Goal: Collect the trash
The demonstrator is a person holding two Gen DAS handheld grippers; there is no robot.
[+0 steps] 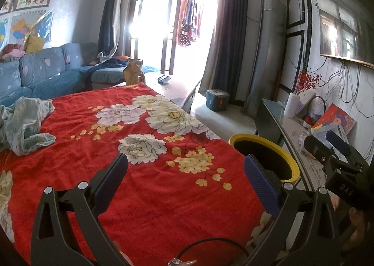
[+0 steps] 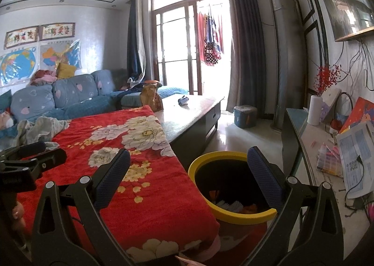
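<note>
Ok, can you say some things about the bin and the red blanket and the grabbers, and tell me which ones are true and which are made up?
1. The bin has a yellow rim. True.
2. The bin is empty. False: the right wrist view shows bits of white and orange trash at its bottom.
3. Both grippers are open. True: the left gripper and the right gripper each have their blue fingers spread wide, with nothing between them.
4. The red blanket is plain, with no pattern. False: it has big white and small yellow flowers on it.
5. A crumpled pale cloth lies on the red blanket. True.
6. The bin stands on top of the blanket. False: it stands beside the blanket's edge, lower down.
</note>
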